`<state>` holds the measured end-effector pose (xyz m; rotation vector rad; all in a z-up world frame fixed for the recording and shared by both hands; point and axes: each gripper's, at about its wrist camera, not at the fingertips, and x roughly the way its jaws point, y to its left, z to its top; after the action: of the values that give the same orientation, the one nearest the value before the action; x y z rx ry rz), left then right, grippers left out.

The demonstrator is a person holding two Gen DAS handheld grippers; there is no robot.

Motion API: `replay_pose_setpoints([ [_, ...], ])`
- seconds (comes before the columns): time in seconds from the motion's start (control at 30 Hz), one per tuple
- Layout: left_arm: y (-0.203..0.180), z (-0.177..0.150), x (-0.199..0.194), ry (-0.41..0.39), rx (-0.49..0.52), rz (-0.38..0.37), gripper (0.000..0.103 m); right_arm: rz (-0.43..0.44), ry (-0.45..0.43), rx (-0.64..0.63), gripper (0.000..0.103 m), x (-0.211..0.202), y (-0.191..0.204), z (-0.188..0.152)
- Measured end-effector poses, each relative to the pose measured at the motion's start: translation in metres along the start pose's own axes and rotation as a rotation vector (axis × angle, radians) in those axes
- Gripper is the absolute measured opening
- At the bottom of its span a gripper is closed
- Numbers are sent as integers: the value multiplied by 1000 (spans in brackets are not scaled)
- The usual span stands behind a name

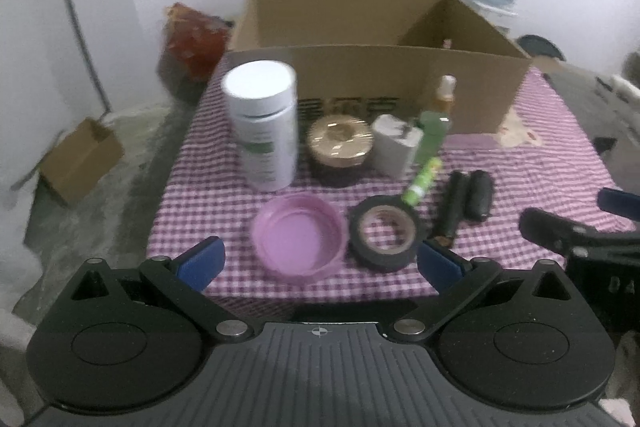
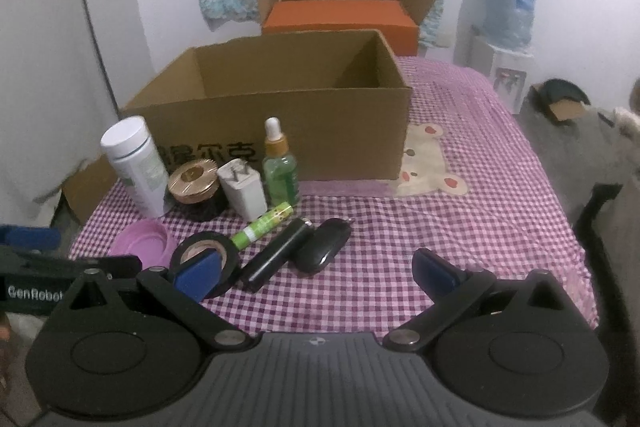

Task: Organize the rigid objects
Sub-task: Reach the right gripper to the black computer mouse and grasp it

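Left claw (image 1: 320, 263) spread wide, holding nothing, low over the near edge of the checked cloth (image 2: 460, 227). Right claw (image 2: 316, 273) also wide, nothing between its fingers. Nearest items: purple lid (image 1: 299, 239) beside black tape roll (image 1: 385, 233), green tube (image 2: 266, 225) resting on the roll, black cylinder (image 2: 276, 255), black key fob (image 2: 323, 245). Behind them: white bottle (image 1: 264, 125), gold-lidded jar (image 1: 340, 141), white charger (image 2: 243, 189), green dropper bottle (image 2: 280, 167). Farthest, open cardboard box (image 2: 280, 107), just behind that row.
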<state>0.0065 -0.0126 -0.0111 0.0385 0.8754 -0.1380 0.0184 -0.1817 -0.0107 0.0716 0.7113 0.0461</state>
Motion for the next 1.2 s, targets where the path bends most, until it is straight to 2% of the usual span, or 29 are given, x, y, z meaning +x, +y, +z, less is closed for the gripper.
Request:
replay_pose_setpoints([
  [0.23,-24,9,13,-20,96,-141,100,68,1,150,101,10,-43,8],
  [0.33,-37,14,20,-27,146,-189,96,118,31,223,94,24,-64,13],
  [0.43,-50,18,28,-22,193,-224,93,155,70,268,78,40,-77,16],
  [0.53,-62,22,37,1,227,-243,84,210,116,317,69,60,-85,16],
  [0.7,-79,27,54,42,267,-271,74,265,163,340,59,85,-88,14],
  [0.77,-84,29,60,58,276,-284,65,286,190,356,51,95,-89,14],
  [0.97,-95,30,71,90,308,-336,52,333,236,385,34,112,-89,17],
  [1.03,-99,30,73,100,319,-344,47,344,234,383,32,115,-88,19],
  [1.2,-106,31,85,129,329,-346,45,376,242,368,26,123,-83,24],
])
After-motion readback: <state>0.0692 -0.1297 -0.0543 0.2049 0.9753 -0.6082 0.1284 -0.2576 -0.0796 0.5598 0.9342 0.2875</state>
